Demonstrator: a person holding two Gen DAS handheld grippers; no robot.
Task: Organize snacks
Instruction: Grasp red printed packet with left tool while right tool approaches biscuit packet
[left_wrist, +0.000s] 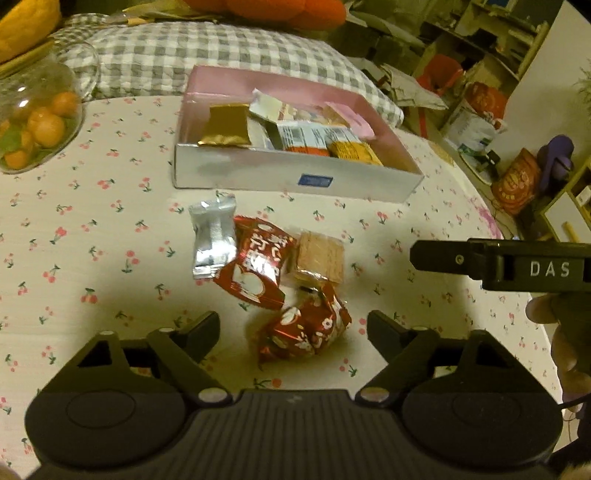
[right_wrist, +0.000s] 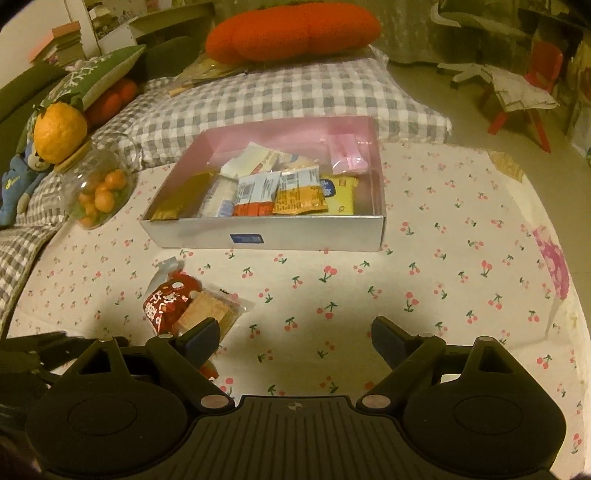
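Several loose snacks lie on the cherry-print tablecloth in the left wrist view: a silver packet (left_wrist: 214, 236), a red packet with a white heart (left_wrist: 255, 269), a clear-wrapped wafer (left_wrist: 319, 258) and a crumpled red packet (left_wrist: 306, 332). My left gripper (left_wrist: 293, 328) straddles the crumpled red packet, with a gap on each side, so it is open. A silver box with a pink inside (left_wrist: 295, 181) holds several packets behind them. My right gripper (right_wrist: 295, 334) stands open over bare cloth, right of the red packet (right_wrist: 166, 299) and wafer (right_wrist: 210, 310). The box (right_wrist: 258, 232) lies ahead of it.
A tipped glass jar of small oranges (left_wrist: 37, 122) (right_wrist: 99, 192) rests at the table's left. A checked pillow (right_wrist: 277, 92) and an orange cushion (right_wrist: 295, 29) lie behind the box. One finger of the right gripper (left_wrist: 436, 258) and a hand (left_wrist: 569, 332) show at right.
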